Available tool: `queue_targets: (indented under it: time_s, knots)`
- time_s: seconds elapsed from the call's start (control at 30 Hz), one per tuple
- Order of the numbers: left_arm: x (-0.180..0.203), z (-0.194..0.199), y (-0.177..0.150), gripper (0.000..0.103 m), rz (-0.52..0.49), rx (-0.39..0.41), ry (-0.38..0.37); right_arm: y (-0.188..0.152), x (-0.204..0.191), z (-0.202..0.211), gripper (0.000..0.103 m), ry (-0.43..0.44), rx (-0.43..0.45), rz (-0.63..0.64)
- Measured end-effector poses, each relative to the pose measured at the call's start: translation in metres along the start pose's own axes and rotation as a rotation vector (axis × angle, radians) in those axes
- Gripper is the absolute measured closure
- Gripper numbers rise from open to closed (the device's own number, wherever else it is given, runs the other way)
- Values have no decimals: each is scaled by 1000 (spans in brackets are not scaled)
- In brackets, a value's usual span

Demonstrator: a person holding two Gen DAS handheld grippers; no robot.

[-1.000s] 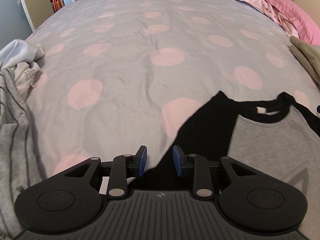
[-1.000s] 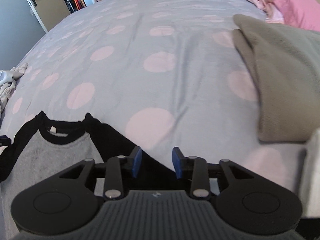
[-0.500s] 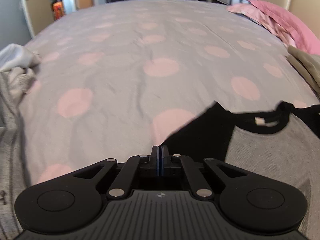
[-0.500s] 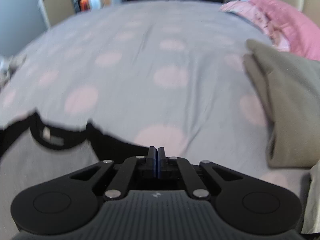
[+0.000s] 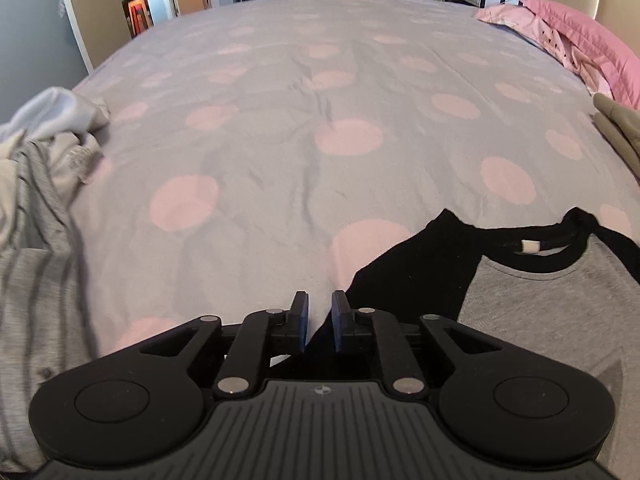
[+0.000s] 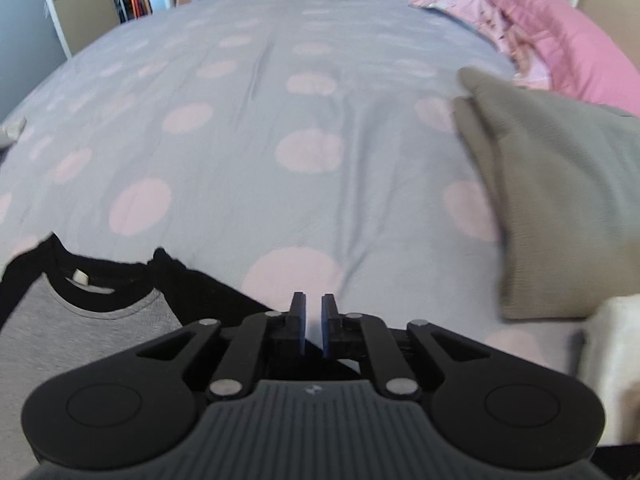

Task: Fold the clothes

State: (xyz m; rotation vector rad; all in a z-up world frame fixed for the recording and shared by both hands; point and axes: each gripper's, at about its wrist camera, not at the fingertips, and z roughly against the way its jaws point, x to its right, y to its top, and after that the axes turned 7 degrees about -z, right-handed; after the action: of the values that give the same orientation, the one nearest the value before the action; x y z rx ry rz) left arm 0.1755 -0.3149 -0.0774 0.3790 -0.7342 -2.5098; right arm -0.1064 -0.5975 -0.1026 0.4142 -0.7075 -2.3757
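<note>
A grey T-shirt with black sleeves and a black collar lies flat on the bed, its grey chest (image 5: 540, 312) at lower right in the left wrist view and at lower left (image 6: 80, 332) in the right wrist view. My left gripper (image 5: 320, 320) hovers over the edge of one black sleeve (image 5: 408, 276). Its jaws are opening, a narrow gap shows between the blue pads, and no cloth is pinched. My right gripper (image 6: 313, 322) hangs over the other black sleeve (image 6: 208, 296). Its jaws are opening too, with nothing pressed between the pads.
The bed cover (image 5: 320, 140) is grey with pink dots. A heap of grey striped and white clothes (image 5: 40, 200) lies at the left. A folded olive garment (image 6: 560, 200) sits at the right, with pink pillows (image 6: 560, 32) behind it and something white (image 6: 608, 360) near the right edge.
Both grippers closed fully half a second ago and now stand slightly apart again. Both views have lifted a little, showing more of the room behind the bed. The shirt lies much as before.
</note>
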Motion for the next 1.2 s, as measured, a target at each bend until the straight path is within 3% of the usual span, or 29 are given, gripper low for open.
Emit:
queue_targets:
  time_s: [0.1, 0.2, 0.33, 0.53, 0.7, 0.93, 1.03, 1.2]
  knots:
    - [1, 26, -2, 92, -26, 29, 8, -1, 20, 35, 85, -36, 18, -34]
    - [7, 54, -8, 92, -64, 52, 15, -12, 44, 71, 84, -84, 21, -54]
    - [21, 81, -20, 92, -110, 31, 24, -34, 85, 116, 84, -163, 40, -87]
    - [40, 112, -44, 92, -167, 5, 29, -74, 151, 158, 84, -261, 28, -249]
    - [44, 125, -63, 92, -119, 12, 21, -106, 181, 176, 84, -305, 32, -317]
    - [43, 129, -79, 92, -66, -7, 37, -118, 208, 200, 83, -306, 123, -406]
    - [39, 132, -78, 91, -42, 2, 45, -119, 230, 211, 77, -311, 155, -520]
    - [38, 130, -74, 90, -4, -6, 37, -128, 268, 216, 75, -316, 153, -733]
